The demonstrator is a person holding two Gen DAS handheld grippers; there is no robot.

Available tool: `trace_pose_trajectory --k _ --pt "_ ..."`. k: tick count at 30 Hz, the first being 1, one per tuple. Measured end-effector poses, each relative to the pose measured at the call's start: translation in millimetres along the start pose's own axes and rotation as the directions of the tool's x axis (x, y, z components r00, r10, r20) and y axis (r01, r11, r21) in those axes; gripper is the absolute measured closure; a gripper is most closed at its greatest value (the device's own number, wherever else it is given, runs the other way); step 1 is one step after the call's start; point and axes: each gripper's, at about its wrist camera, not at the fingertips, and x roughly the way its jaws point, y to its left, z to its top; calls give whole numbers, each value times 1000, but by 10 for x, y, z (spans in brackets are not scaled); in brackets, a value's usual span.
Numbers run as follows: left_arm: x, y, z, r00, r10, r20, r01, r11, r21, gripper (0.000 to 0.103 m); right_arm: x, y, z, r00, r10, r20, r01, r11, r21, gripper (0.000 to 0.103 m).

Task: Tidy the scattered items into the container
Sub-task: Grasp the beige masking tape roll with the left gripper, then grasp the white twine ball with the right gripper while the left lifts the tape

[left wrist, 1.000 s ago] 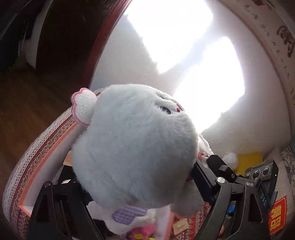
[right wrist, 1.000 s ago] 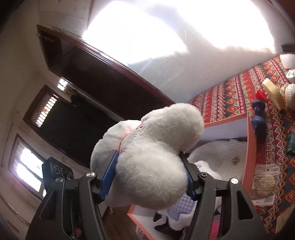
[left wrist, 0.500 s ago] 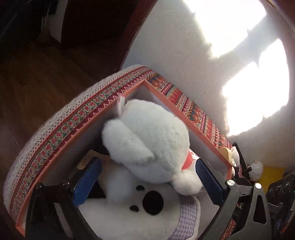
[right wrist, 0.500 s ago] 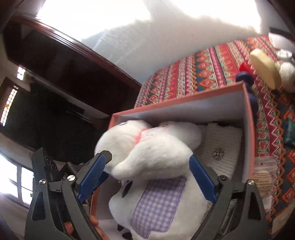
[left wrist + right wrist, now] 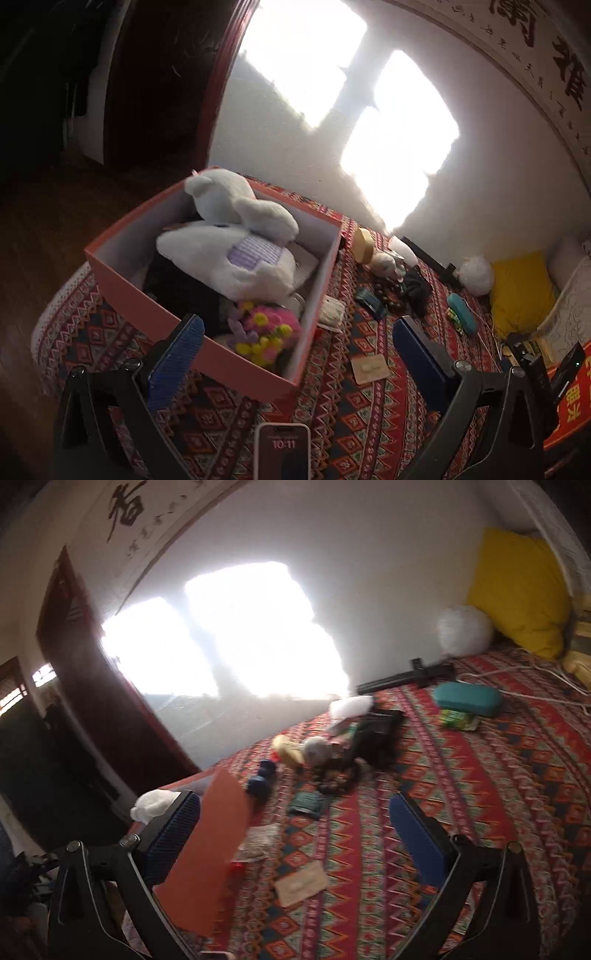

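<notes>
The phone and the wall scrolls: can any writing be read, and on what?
"10:11": on the phone screen.
"香": large brush character on the wall scroll, right wrist view.
Scroll in the left wrist view: large characters, cropped, not legible.
Red paper: yellow characters, not legible.

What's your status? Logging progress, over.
Both grippers, left and right, open, empty. White plush in orange box. Clutter pile on bedspread unsorted.
</notes>
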Motion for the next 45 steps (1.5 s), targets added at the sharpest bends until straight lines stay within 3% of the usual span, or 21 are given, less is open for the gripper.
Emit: trace_pose_trajectory --k 2,4,5,7,9,10,14,18,20,23,28,34,35,36,37,41,45 --pt "260 -356 -356 998 -9 -64 12 999 38 0 -51 -434 -197 997 -73 -15 74 996 43 1" --pt "526 -669 -691 989 -15 -146 27 996 80 0 68 -759 -310 986 -138 -94 148 982 116 1" --pt "666 -792 -843 980 -14 -200 34 995 98 0 158 -880 -298 984 -109 -143 133 976 170 1" --pt "908 -1022 -1027 960 -20 -279 56 991 119 0 247 -1025 -251 986 -64 -155 93 976 194 1" --pt "999 -1219 -1061 956 -20 -293 65 987 147 0 320 -1112 -210 980 -120 -159 147 974 170 1" --pt "1041 -1293 -1023 958 -13 -285 61 986 157 0 352 -1171 -196 980 -105 -170 137 972 189 1" --pt "1281 -1522 -617 967 -2 -255 42 988 151 0 535 -1374 -223 973 -52 -227 123 943 310 1" --pt "1717 -1728 -13 972 50 -229 -11 986 167 0 654 -1402 -222 965 -38 -258 125 936 330 1" --pt "1958 -1791 319 974 63 -215 -32 989 146 0 684 -1373 -152 969 -33 -245 112 942 315 1" --pt "2343 -1821 712 973 78 -218 -55 993 108 0 786 -1333 21 973 -86 -214 137 962 235 1" --pt "3177 -1812 1141 955 151 -255 -124 985 119 0 951 -1412 177 977 -65 -201 118 957 264 1" --pt "4076 -1612 1434 930 153 -333 -155 988 19 2 1132 -1343 149 966 -53 -252 109 971 215 1" --pt "4192 -1586 1447 924 162 -346 -165 986 21 7 1148 -1331 136 965 -57 -256 112 972 207 1" --pt "4279 -1562 1439 919 168 -357 -171 985 24 33 1166 -1319 119 963 -53 -265 110 973 204 1" --pt "4343 -1532 1425 914 163 -372 -166 986 23 74 1185 -1306 102 960 -46 -275 104 974 203 1" --pt "4134 -1523 1357 922 143 -361 -129 990 62 83 1208 -1227 62 954 -35 -299 91 980 177 1" --pt "3383 -1537 1186 936 31 -351 -4 997 79 83 1152 -1183 62 957 -20 -290 75 981 178 1"
